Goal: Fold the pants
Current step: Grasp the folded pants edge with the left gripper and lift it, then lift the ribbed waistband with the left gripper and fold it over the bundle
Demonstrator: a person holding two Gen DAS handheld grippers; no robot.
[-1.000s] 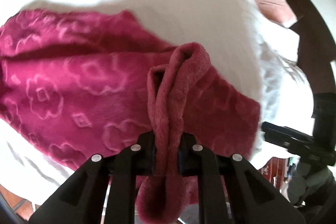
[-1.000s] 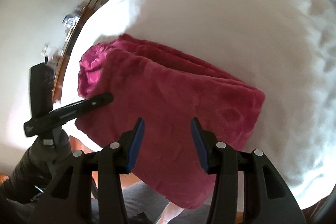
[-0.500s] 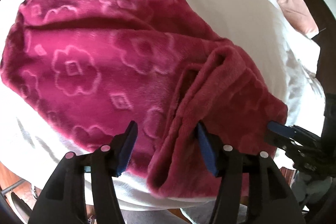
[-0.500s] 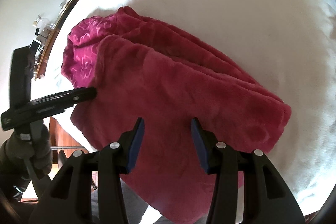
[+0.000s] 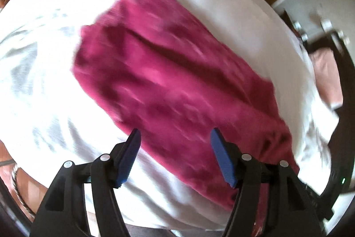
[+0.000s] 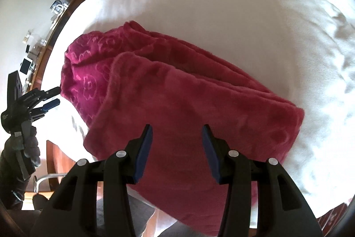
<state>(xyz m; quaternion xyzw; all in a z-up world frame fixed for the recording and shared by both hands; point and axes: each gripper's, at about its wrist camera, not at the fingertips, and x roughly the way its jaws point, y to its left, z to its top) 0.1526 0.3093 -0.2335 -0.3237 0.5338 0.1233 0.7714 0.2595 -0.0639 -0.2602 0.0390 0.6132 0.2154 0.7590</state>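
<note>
Lying folded on white bed (image 6: 221, 3), magenta pants (image 6: 177, 92), embossed flowers only in right view, both hand-held grippers (image 5: 175, 143) (image 6: 177, 137) agape, empty.

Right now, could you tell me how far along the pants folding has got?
Done: the pants lie doubled into a thick layered bundle on the white bed. In hand: nothing; the left gripper has just been opening and stands empty, and the right gripper hovers open. Left: perhaps one last fold or tidying the loose edge.

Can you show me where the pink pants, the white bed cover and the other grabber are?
pants (image 6: 188, 103): right wrist view, middle of the folded top layer.
bed cover (image 6: 244, 14): right wrist view, bare stretch beyond the pants.
left gripper (image 6: 54, 96): right wrist view, between its fingertips.
</note>
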